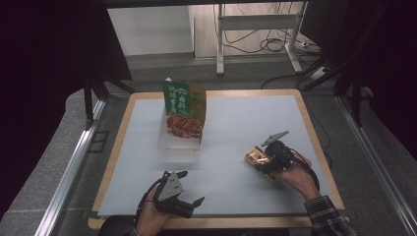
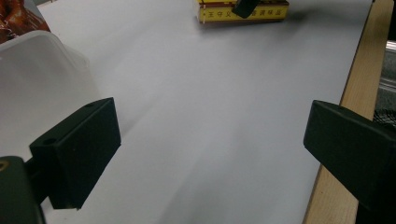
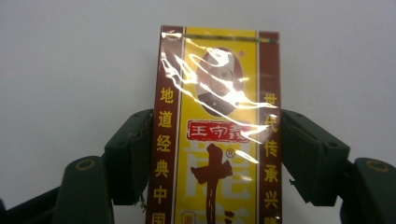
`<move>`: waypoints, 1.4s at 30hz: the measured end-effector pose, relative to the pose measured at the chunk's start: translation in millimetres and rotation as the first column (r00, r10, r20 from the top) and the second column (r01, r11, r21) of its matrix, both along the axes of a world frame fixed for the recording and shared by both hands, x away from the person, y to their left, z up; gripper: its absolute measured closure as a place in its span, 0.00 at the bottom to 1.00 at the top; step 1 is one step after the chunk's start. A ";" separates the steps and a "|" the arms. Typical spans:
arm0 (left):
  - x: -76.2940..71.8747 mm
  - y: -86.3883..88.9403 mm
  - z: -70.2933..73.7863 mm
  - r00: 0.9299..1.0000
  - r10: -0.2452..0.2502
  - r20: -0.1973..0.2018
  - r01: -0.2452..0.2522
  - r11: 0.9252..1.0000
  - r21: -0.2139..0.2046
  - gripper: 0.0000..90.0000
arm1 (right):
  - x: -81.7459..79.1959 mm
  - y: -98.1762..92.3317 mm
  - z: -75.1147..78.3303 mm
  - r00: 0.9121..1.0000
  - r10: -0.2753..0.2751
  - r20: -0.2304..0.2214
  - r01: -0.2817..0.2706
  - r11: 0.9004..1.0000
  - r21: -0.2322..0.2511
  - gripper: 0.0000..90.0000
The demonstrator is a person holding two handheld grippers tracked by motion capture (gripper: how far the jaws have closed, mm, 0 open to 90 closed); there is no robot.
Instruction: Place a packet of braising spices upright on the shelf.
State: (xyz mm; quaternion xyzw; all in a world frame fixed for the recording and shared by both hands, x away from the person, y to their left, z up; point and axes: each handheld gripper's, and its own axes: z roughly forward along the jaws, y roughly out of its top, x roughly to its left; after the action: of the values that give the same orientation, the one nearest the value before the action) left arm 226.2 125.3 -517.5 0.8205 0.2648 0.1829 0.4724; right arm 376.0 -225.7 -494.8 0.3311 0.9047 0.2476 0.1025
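- The right claw (image 3: 215, 154) is sitting astride a yellow and maroon box (image 3: 217, 130), one jaw at each long side; in the right gripper view the jaws are lying flush against the box's edges, grasping it.
- The box is lying flat on the white table (image 1: 236, 142), toward the right near part, with its printed face turned up.
- Its long axis is running along the claw's own line, the far end pointing away from the hand; in the high view the box (image 1: 256, 158) is pointing up and to the left, toward the middle of the table.
- The left claw (image 1: 189, 189) is hanging released near the front edge of the table, jaws standing wide with bare table between them.
- A clear plastic tub (image 1: 179, 145) holding an upright green food packet (image 1: 183, 110) is standing well apart from the box, toward the far left.
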 end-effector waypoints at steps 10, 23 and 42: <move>0.3 -0.5 -0.6 1.000 -0.006 -0.004 0.006 1.000 0.006 0.04 | 8.2 8.5 7.3 0.998 -0.005 -0.059 0.004 1.000 -0.025 0.26; 0.4 -1.3 -1.1 1.000 -0.008 -0.001 0.008 1.000 0.017 0.04 | 27.4 34.0 2.0 0.989 0.022 -0.145 -0.047 0.984 -0.170 0.30; -0.2 -0.3 0.0 1.000 0.002 0.009 -0.002 1.000 0.011 0.04 | 24.8 29.3 17.8 0.994 0.016 -0.110 -0.030 0.991 -0.134 0.35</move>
State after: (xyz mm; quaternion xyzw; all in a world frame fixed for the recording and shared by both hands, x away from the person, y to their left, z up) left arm 226.1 125.1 -517.5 0.8220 0.2624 0.1885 0.4690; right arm 400.8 -196.4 -477.0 0.3260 0.9275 0.1684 0.0722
